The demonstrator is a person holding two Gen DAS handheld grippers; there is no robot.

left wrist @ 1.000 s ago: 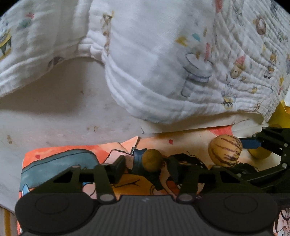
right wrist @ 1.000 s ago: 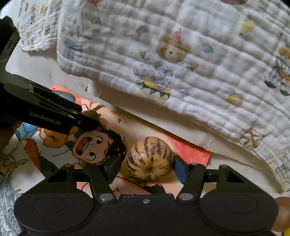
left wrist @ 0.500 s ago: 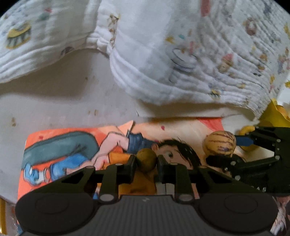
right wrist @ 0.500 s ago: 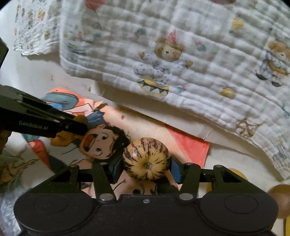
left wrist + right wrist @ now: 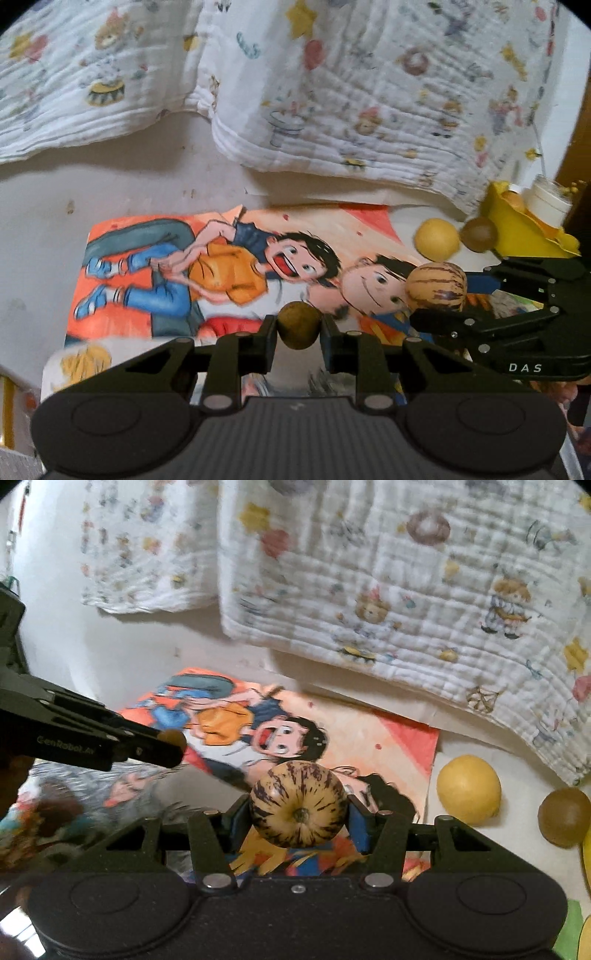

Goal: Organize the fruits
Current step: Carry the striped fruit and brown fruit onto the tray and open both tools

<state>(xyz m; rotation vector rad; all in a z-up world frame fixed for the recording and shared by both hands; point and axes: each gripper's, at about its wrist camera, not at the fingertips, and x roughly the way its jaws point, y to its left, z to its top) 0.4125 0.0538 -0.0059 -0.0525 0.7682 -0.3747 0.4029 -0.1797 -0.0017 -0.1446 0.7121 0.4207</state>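
My left gripper (image 5: 298,325) is shut on a small brown round fruit (image 5: 298,324) and holds it above a cartoon picture sheet (image 5: 221,266). My right gripper (image 5: 297,812) is shut on a yellow fruit with purple stripes (image 5: 297,808), also lifted; that striped fruit shows in the left wrist view (image 5: 436,288) too. A yellow lemon (image 5: 468,785) and a brown round fruit (image 5: 563,816) lie on the table to the right of the sheet.
A white printed quilted cloth (image 5: 351,92) hangs over the table's back. A yellow container (image 5: 524,229) with fruit and a white cup (image 5: 546,199) stand at the far right. A banana edge (image 5: 585,853) shows at the right border.
Both grippers closed on their fruits and lifted them up off the picture sheet, pulling back so more of the table, the lemon and the other brown fruit came into view.
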